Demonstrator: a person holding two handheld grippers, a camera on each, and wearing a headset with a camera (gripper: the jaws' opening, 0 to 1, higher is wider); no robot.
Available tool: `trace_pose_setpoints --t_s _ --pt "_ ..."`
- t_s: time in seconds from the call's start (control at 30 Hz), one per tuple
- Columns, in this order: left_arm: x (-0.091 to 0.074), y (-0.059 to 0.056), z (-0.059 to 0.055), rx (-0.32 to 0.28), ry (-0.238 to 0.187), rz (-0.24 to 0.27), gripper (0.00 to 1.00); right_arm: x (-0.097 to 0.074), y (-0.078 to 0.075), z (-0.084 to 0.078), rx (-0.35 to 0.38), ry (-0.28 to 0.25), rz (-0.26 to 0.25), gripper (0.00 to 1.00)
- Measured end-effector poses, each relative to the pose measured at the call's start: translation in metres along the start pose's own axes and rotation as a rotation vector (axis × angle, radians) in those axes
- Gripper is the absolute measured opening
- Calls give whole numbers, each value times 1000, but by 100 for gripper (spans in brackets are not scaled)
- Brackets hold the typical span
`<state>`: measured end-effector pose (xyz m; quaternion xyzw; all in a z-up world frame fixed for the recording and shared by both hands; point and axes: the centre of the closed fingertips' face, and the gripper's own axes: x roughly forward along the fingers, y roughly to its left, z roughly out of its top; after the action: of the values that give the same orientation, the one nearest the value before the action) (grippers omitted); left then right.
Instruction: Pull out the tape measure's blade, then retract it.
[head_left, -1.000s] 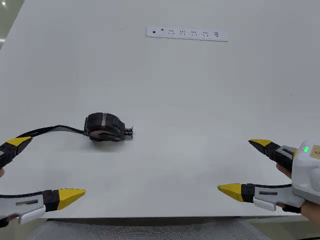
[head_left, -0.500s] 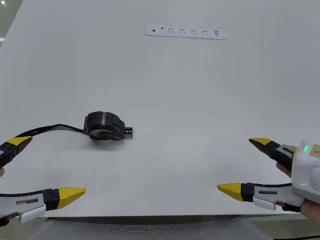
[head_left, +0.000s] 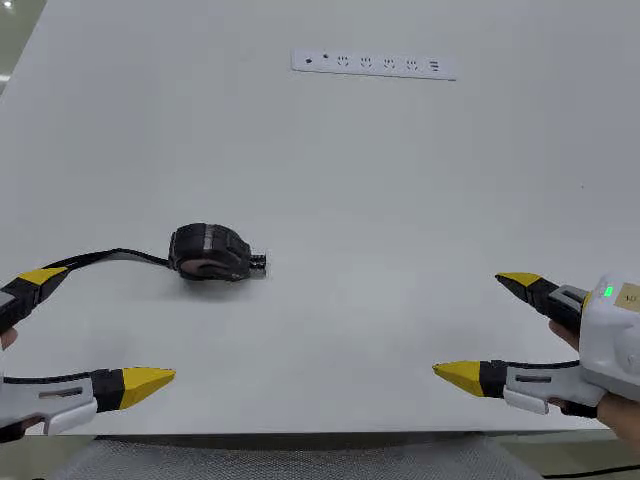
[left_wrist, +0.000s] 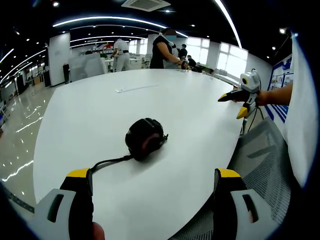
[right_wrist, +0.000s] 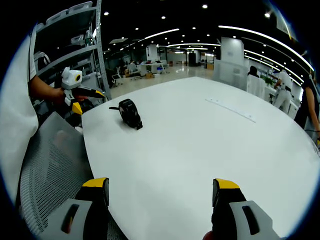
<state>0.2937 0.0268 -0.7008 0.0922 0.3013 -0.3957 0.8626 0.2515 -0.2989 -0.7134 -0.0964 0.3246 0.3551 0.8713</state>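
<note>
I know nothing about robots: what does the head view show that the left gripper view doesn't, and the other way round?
Head view adds: a green light on the right claw, and the power strip with its sockets seen clearly. Left gripper view adds: the room beyond, with people standing past the table's far end, ceiling lights and windows. Both share: the white table, the black tape measure with its strap, and the left claw, open like the right.

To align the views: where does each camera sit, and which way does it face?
Head view: headset, down onto the white table; yellow-tipped left claw and right claw show.
Left gripper view: on left claw, facing the black round tape measure; own jaws show.
Right gripper view: on right claw, same target; own jaws show.
All share the tape measure.
</note>
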Motion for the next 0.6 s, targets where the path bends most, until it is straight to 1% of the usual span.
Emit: trace_pose_setpoints --t_s 0.1,0.27,0.33,0.4,0.47,0.53,0.57,0.6 --pt "4 1 3 -4 -2 -9 99 3 -3 3 -3 0 2 86" --pt "12 2 7 10 0 -29 99 8 -5 7 -14 4 17 86" --pt "15 5 10 23 2 -33 99 11 -8 9 -24 3 14 87" --pt "19 6 12 27 1 -47 99 14 -8 11 -24 4 29 86" --pt "23 4 16 35 1 -74 99 18 -8 13 -35 7 40 86" --pt "27 4 19 44 -1 -90 99 23 -12 14 -47 9 38 87" --pt "29 4 19 49 4 -97 99 24 -12 16 -54 5 40 88" --pt "32 6 19 67 10 -93 99 26 -11 18 -52 2 51 87"
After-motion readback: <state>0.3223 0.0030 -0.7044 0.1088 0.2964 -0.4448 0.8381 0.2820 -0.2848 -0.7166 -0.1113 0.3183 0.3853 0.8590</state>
